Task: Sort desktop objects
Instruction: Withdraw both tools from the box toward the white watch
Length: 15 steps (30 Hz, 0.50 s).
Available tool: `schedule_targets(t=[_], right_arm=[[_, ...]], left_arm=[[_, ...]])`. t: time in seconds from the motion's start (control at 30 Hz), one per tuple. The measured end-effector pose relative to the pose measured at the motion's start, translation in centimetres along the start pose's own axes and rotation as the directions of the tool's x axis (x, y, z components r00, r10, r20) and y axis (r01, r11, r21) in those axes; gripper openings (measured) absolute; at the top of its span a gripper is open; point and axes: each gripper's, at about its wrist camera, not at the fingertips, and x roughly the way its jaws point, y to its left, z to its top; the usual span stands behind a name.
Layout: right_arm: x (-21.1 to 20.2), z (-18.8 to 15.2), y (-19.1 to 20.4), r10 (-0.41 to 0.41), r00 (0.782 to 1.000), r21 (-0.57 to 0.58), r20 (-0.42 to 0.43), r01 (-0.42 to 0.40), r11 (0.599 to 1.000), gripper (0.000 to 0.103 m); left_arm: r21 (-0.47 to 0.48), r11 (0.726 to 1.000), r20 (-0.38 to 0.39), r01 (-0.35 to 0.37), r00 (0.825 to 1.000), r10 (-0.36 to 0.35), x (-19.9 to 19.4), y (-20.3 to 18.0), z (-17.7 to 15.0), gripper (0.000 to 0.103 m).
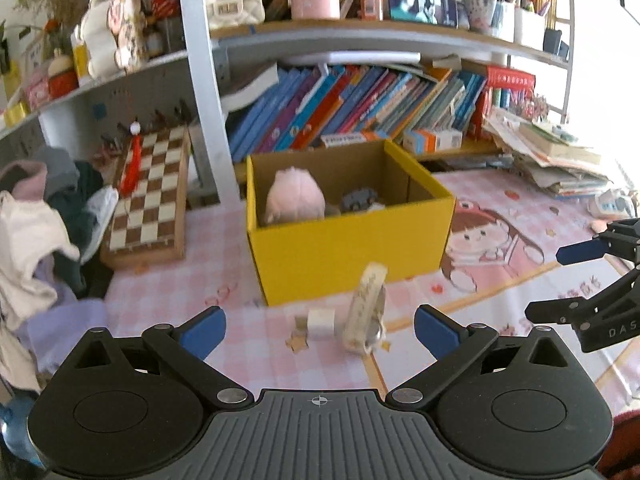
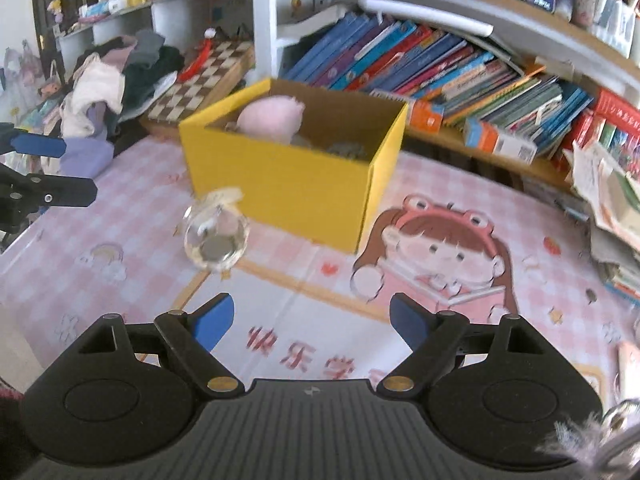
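Two loose items: a clear round ornament (image 1: pixel 366 312) and a small white roll (image 1: pixel 321 323), side by side on the desk mat (image 1: pixel 500 288), just before the box's near wall.
Yellow box (image 1: pixel 340 248): mid-mat; holds a pink plush (image 1: pixel 294 198).
Left gripper (image 1: pixel 320 330): jaws wide, empty.
Right gripper (image 2: pixel 312 320): jaws wide, empty.
Back edge: leaning books (image 1: pixel 360 104).

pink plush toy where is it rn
The pink plush toy sits inside the yellow box, at its left end in the left wrist view, beside a grey toy.

Yellow box (image 1: pixel 344 256) holds a pink plush toy (image 1: pixel 294 196); pink-checked tabletop (image 2: pixel 120 240); brown-and-white chequered chessboard (image 1: pixel 150 196) far left.
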Motion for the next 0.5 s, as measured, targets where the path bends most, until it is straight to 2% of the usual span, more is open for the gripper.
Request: schedule_targets(t=[0.3, 0.5], right_arm=[[1.1, -1.8, 2.7, 0.019, 0.998, -0.055, -0.059, -0.022, 0.998, 0.088], [1.8, -2.1, 3.8, 0.017, 0.997, -0.095, -0.074, -0.024, 0.995, 0.092]], left_arm=[[0.011, 0.999, -0.104, 0.039, 0.994, -0.038, 1.3, -0.6, -2.7, 0.102], [-0.003, 0.998, -0.120, 0.056, 0.991, -0.056, 1.8, -1.0, -3.4, 0.102]])
